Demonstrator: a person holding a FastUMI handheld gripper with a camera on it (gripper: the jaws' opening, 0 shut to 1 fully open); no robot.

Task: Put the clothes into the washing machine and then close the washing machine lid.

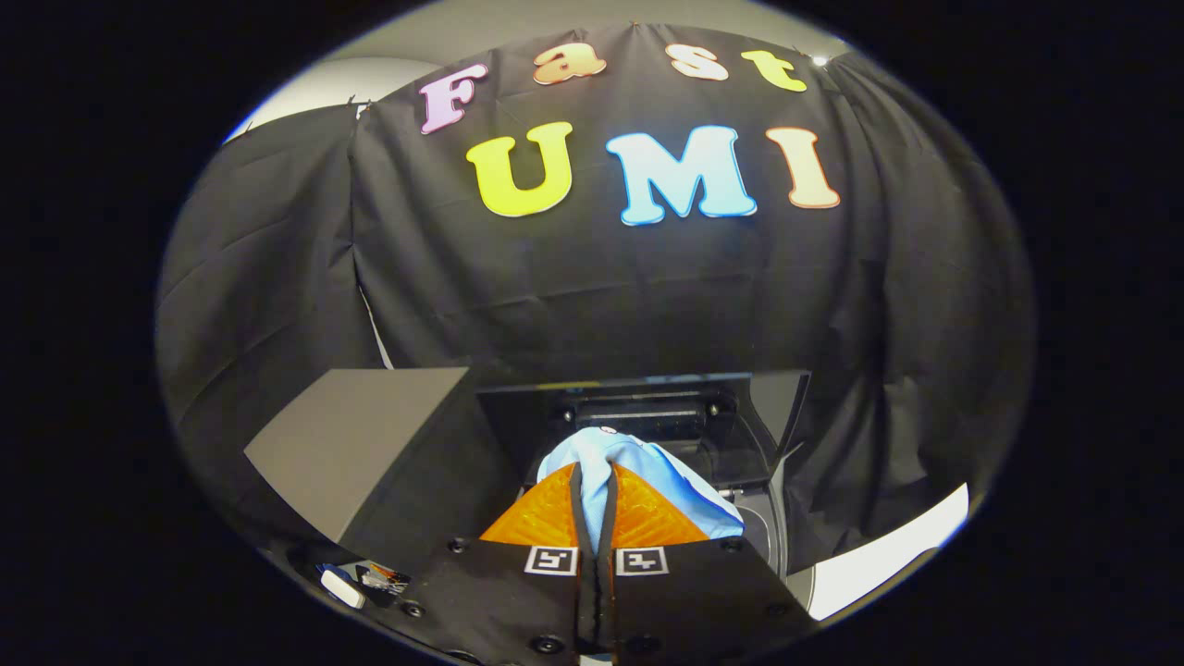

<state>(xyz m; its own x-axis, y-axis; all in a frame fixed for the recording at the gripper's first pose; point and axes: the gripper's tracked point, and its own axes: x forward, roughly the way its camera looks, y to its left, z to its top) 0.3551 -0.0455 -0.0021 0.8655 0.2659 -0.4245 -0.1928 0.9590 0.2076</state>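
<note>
Right now, through the gripper view, I see my hand-held gripper (pixel 595 481) clenched on a light blue garment (pixel 647 476): both fingers (pixel 541 513) are drawn nearly together, and a fold of the cloth is pinched in the narrow gap between them. The rest of the garment bulges up over the fingertips and spills off to the right side of the right finger, hanging loose there. Each finger carries a small square black-and-white marker (pixel 551 560) near its base. Just beyond the fingertips and the bunched cloth stands the washing machine (pixel 768 532), whose dark lid (pixel 647 407) is raised upright behind the garment, so that the garment sits in front of the lid and above the machine's open top. I cannot tell whether any of the cloth already touches the inside of the drum, since the fingers and the cloth hide the opening. To the left of the machine, touching or just beside it, is a dark grey box-like block (pixel 356 444) with a flat, slanted top face. Below that block, near the base of the left finger, lie a few small objects (pixel 365 581), too small for me to name. Behind everything hangs the black cloth wall (pixel 592 305) of the booth, creased in folds.
</note>
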